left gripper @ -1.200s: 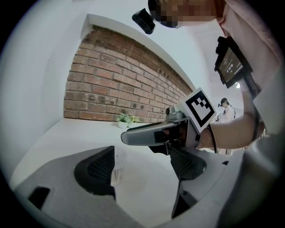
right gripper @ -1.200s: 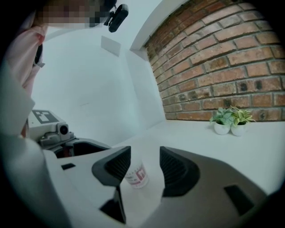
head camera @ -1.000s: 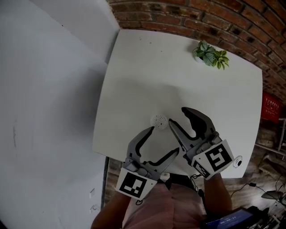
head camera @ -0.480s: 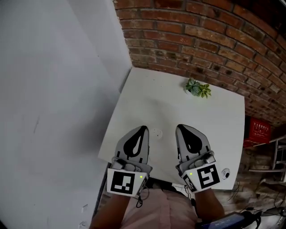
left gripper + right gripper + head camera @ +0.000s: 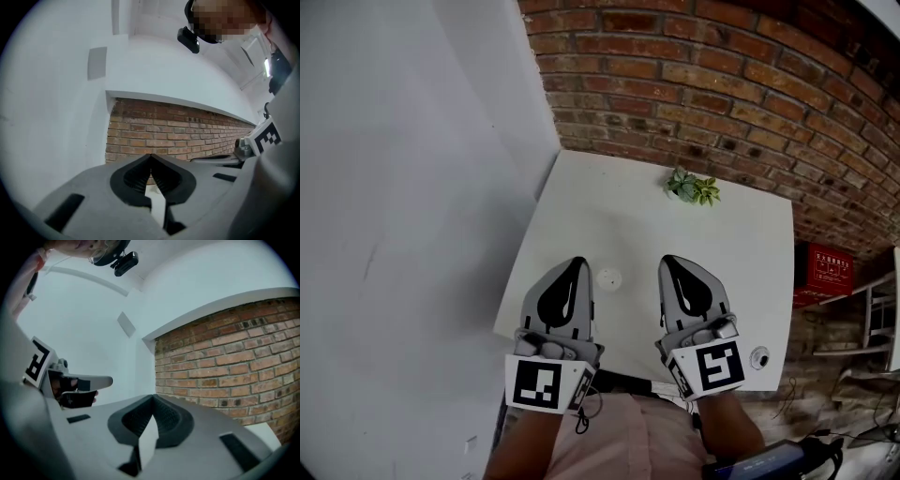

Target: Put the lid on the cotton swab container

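A small round white cotton swab container (image 5: 608, 278) with its lid on sits on the white table (image 5: 741, 272), between my two grippers and near the front edge. My left gripper (image 5: 577, 263) hovers just left of it, shut and empty. My right gripper (image 5: 666, 262) is held level with it to the right, also shut with nothing between its jaws. In the left gripper view the left gripper (image 5: 150, 157) has its tips meeting against a brick wall. The right gripper (image 5: 153, 398) in its own view is likewise shut and empty.
A small green potted plant (image 5: 691, 187) stands at the table's far edge by the brick wall (image 5: 722, 84). A white wall (image 5: 403, 206) borders the left. A small white round object (image 5: 758, 357) lies at the table's front right corner. A red box (image 5: 825, 270) sits on the floor at right.
Both grippers went from wide open to shut, empty, and now sit side by side. The head view pulled back and up, showing more brick wall.
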